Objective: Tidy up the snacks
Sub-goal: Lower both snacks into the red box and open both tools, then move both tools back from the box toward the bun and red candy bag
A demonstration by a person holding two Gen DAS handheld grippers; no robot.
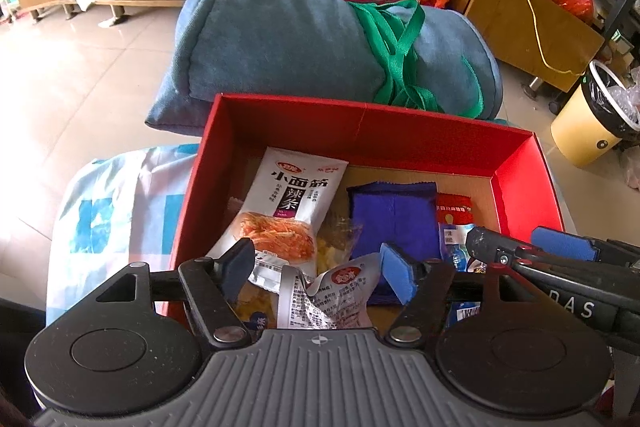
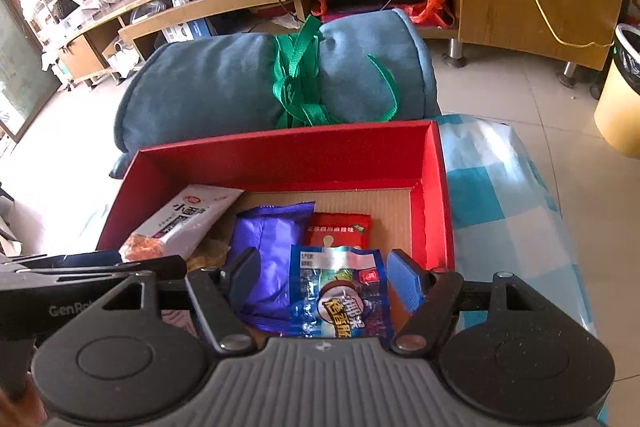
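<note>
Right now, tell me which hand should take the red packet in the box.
Right. The red packet lies just ahead of the right gripper, while the left gripper sits over a crumpled white packet further left.

The box [image 1: 376,131] is bright red on its walls, with a plain brown cardboard floor. In it lie a white packet [image 1: 286,203] with black characters and an orange food picture, a deep purple packet [image 1: 394,219], a red packet [image 2: 340,229] with white print, and a blue packet [image 2: 340,291] with yellow lettering. A crumpled white wrapper [image 1: 340,291] carries a red round mark and grey print. The cloth [image 2: 492,195] under the box is checked in pale blue, stronger blue and white. Behind, the cushion [image 1: 280,51] is dusty blue, tied with a green strap [image 1: 400,55]. Each claw [image 1: 316,269] [image 2: 322,277] is black with blue pads. The bin [image 1: 588,123] is pale yellow.
</note>
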